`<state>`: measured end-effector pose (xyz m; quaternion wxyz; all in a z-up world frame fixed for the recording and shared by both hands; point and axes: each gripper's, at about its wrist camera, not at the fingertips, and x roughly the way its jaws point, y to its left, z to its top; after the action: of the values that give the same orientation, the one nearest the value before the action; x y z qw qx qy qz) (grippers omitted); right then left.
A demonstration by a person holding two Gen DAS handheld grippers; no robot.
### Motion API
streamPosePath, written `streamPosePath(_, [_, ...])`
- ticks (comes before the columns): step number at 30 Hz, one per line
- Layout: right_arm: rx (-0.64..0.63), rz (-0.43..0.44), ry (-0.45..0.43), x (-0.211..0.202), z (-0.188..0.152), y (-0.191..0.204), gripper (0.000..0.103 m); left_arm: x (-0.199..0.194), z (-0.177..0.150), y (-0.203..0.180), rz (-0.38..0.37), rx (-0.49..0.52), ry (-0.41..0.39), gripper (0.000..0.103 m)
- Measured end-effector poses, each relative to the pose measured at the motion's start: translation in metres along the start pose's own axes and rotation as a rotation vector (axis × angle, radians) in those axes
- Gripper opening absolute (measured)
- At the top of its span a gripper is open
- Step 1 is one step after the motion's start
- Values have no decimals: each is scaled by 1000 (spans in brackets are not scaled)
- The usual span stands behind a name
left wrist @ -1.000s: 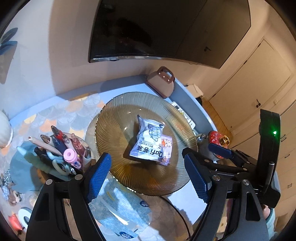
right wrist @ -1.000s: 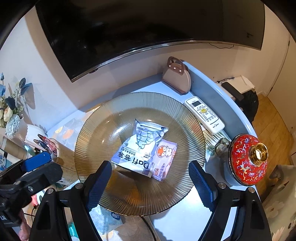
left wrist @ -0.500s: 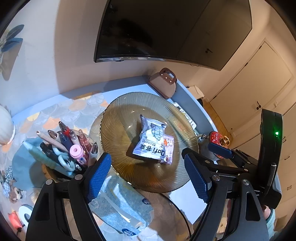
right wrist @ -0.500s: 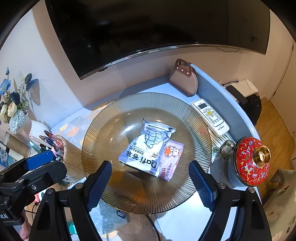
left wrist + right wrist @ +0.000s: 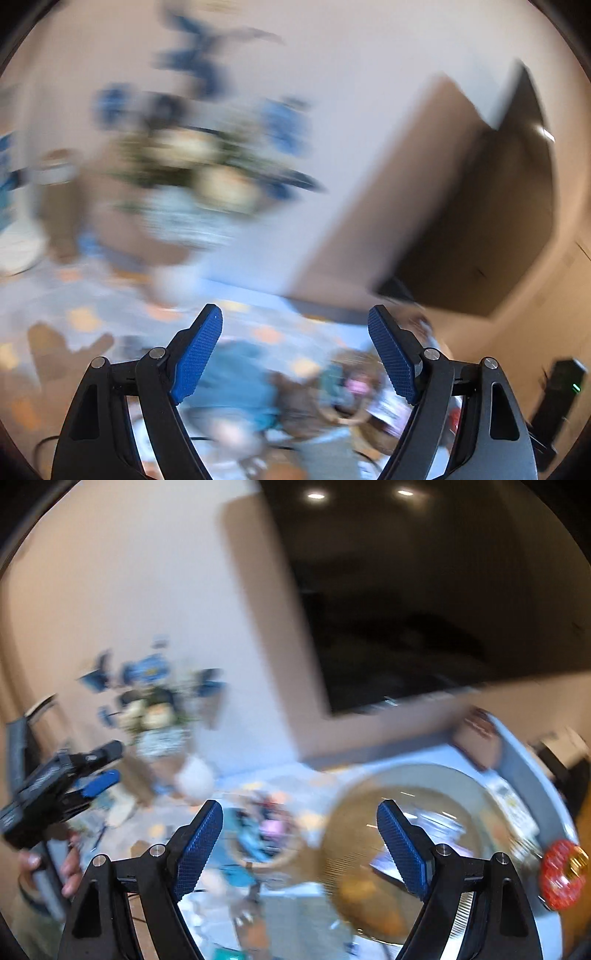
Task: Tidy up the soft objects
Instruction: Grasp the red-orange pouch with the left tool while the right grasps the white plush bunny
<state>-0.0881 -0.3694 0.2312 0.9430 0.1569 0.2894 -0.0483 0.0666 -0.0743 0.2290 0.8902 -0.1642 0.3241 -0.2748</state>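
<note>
The left gripper (image 5: pixel 295 354) has its blue pads spread wide with nothing between them, and the right gripper (image 5: pixel 299 845) stands the same way, empty. Just past the right gripper's right finger lies the ribbed glass plate (image 5: pixel 373 812), and on it, partly behind that finger, a smear of white and lilac that is probably the snack packets (image 5: pixel 436 821), the soft things to be sorted. They look light, crinkly and slippery, easily crushed, so a gentle pinch on a sealed edge or corner should serve better than a squeeze across the middle. Ahead of the left gripper, low between its fingers, sits a blurred teal cloth (image 5: pixel 236 380) on the patterned tabletop (image 5: pixel 110 295). Both views are heavily smeared: packet edges, print and count cannot be made out, and the flower arrangement (image 5: pixel 192 166) beyond is only colour. At the far left of the right view, a hand (image 5: pixel 70 867) grips the other tool's handle.
</note>
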Motion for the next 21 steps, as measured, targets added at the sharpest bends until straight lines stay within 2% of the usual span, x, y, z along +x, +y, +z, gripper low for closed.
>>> streamPosePath(2, [-38, 83, 1, 8, -1, 23, 84, -15, 1, 38, 90, -76, -32, 80])
streamPosePath(6, [-108, 242, 49, 30, -15, 68, 85, -32, -15, 98, 235, -216, -25, 80])
streamPosePath(8, [-148, 305, 102, 45, -27, 89, 85, -36, -32, 128, 332, -266, -2, 81])
streamPosePath(10, [-208, 359, 180, 63, -43, 113, 85, -33, -46, 144, 398, -281, 35, 82])
streamPosePath(14, [-313, 396, 343, 95, -82, 147, 85, -10, -79, 171, 527, -251, 166, 82])
streamPosePath(17, [-387, 401, 525, 128, -116, 166, 85, 12, -101, 182, 554, -202, 283, 82])
streamPosePath(21, [-431, 398, 655, 159, -142, 175, 85, 32, -126, 197, 584, -227, 388, 82])
